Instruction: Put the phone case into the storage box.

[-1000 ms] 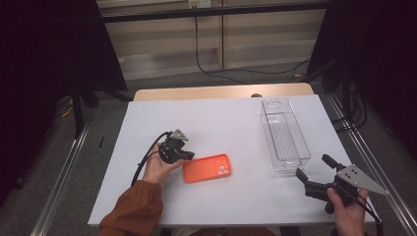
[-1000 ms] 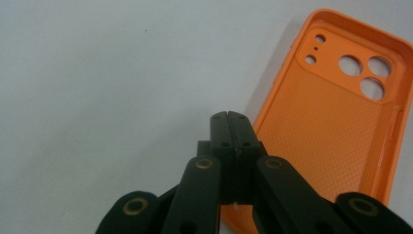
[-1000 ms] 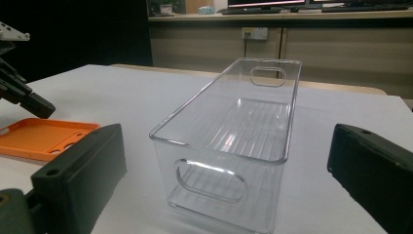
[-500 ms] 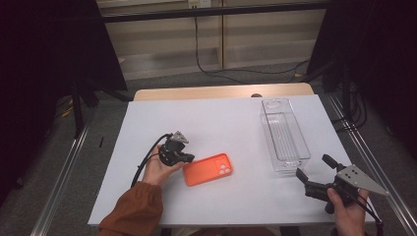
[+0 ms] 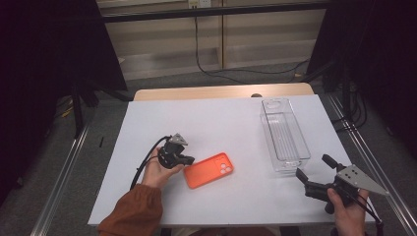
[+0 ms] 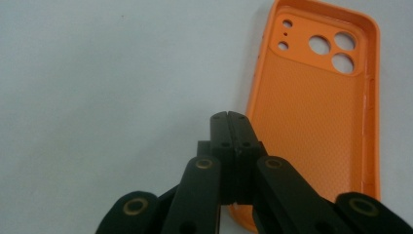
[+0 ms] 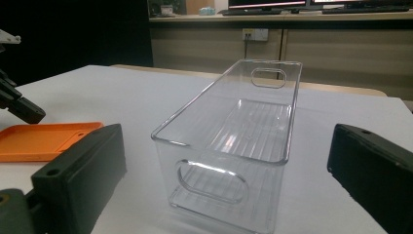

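An orange phone case [image 5: 209,170] lies open side up on the white table [image 5: 226,123], its camera holes [image 6: 331,48] toward the far end in the left gripper view. My left gripper [image 5: 188,160] hovers at the case's left edge, jaws shut together with nothing between them, tips [image 6: 227,118] just beside the case rim [image 6: 253,97]. A clear plastic bin [image 5: 284,133] stands empty at the right. My right gripper [image 5: 314,168] sits near the table's front right corner, jaws wide open and pointing at the bin's near end [image 7: 229,180].
The orange case [image 7: 44,139] and the other gripper's jaw tip [image 7: 22,109] show at the left of the right gripper view. A wooden strip [image 5: 221,92] runs along the table's far edge. Metal rails [image 5: 64,182] flank both sides; cables [image 5: 211,64] lie on the floor behind.
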